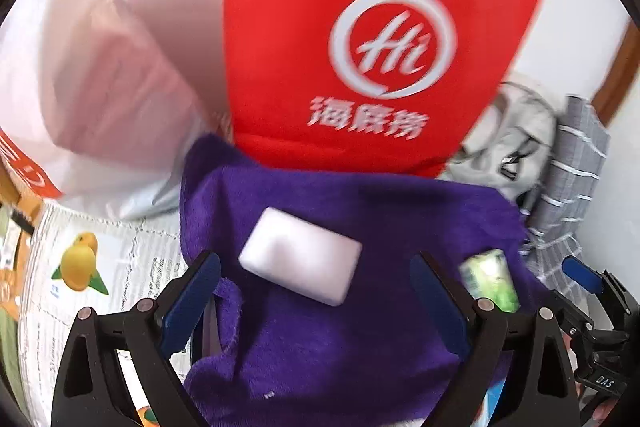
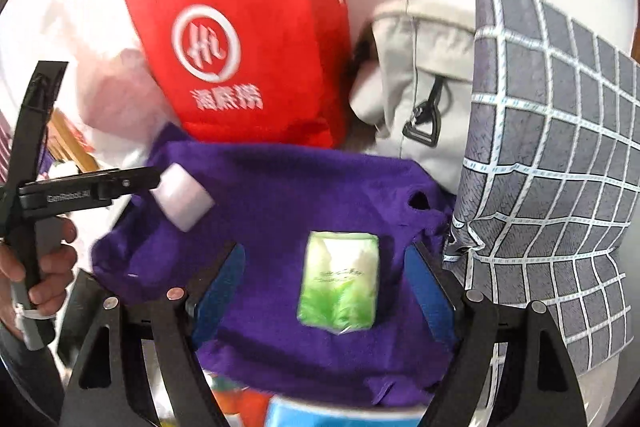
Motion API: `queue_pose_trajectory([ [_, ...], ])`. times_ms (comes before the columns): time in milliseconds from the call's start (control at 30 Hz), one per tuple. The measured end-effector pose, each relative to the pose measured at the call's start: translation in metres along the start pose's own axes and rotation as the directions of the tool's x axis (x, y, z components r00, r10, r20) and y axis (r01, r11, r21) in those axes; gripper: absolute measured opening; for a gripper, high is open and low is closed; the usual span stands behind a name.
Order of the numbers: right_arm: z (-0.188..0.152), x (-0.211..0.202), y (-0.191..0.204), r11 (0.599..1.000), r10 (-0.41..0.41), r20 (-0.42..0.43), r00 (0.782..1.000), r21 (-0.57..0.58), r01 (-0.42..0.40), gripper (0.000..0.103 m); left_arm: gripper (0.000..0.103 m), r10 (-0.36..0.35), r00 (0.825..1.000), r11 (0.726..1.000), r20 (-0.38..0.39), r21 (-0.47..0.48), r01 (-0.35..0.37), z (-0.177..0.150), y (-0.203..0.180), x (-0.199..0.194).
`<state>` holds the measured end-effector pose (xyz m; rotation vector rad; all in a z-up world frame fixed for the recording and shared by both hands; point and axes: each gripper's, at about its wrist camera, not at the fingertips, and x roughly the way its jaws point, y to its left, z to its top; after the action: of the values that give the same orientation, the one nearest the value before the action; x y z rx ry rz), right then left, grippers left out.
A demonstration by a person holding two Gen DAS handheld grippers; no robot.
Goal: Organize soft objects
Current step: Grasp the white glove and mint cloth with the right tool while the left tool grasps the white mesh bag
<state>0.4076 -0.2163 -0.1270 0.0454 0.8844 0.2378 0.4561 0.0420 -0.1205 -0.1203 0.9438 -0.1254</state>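
Cloth: purple fleece towel [image 1: 340, 327] spread flat, lower centre both views; serves as base for the small soft items.
Item 1: white rectangular foam block [image 1: 300, 255] lying on towel, centre of left wrist view.
Item 2: green-printed soft tissue pack [image 2: 339, 281] on towel, centre of right wrist view; print too blurred to read.
L gripper [image 1: 316, 291]: jaws apart, nothing clamped, foam block just ahead of the pads.
R gripper [image 2: 326, 283]: jaws apart, pack lies between, untouched.
Backdrop: red fabric bag [image 1: 360, 27], upper centre, white "Hi" ring logo + Chinese characters; grey grid-pattern pillow [image 2: 552, 167] at right.
Judgement: both items look set down; likely wrap/fold next.
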Motion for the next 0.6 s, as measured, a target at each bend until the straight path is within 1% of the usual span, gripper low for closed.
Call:
queue_pose_trajectory([
  [67,-0.008,-0.014,0.002,1.0,0.009,0.005,1.0,0.025,-0.009,0.082,0.095,-0.01,1.0,1.0,0.001,0.023,0.01,-0.003,-0.007,-0.012],
  [167,-0.027,-0.039,0.008,0.999,0.044,-0.021,0.999,0.027,-0.043,0.082,0.095,-0.026,1.0,0.999,0.003,0.029,0.026,-0.014,-0.017,-0.032],
  [233,-0.042,-0.053,0.017,0.999,0.037,-0.019,0.999,0.015,-0.037,0.082,0.095,-0.034,0.999,0.999,0.005,0.033,0.034,-0.026,-0.009,-0.043],
  [300,-0.058,-0.066,0.028,0.999,0.046,-0.02,0.999,0.001,-0.046,0.082,0.095,-0.023,1.0,0.999,0.012,0.041,0.022,-0.043,-0.008,-0.059],
  [367,-0.076,-0.08,0.04,0.997,0.073,-0.01,0.997,0.0,-0.073,0.082,0.095,-0.006,1.0,0.999,0.019,0.039,0.006,-0.057,-0.005,-0.075],
  [467,-0.101,-0.098,0.062,0.994,0.103,-0.005,0.995,-0.032,-0.103,0.077,0.095,-0.003,1.0,1.0,0.025,0.008,0.003,-0.079,0.006,-0.094],
  [500,-0.108,-0.102,0.069,0.993,0.107,-0.008,0.994,-0.049,-0.107,0.071,0.095,-0.009,1.0,1.0,0.027,-0.002,0.009,-0.089,0.009,-0.102],
  [533,-0.115,-0.104,0.078,0.991,0.107,-0.017,0.994,-0.073,-0.108,0.068,0.095,-0.014,1.0,1.0,0.026,-0.004,0.014,-0.096,0.012,-0.107],
  [600,-0.126,-0.107,0.09,0.989,0.097,-0.029,0.995,-0.107,-0.099,0.068,0.095,-0.01,1.0,1.0,0.022,-0.004,0.01,-0.114,0.017,-0.117],
])
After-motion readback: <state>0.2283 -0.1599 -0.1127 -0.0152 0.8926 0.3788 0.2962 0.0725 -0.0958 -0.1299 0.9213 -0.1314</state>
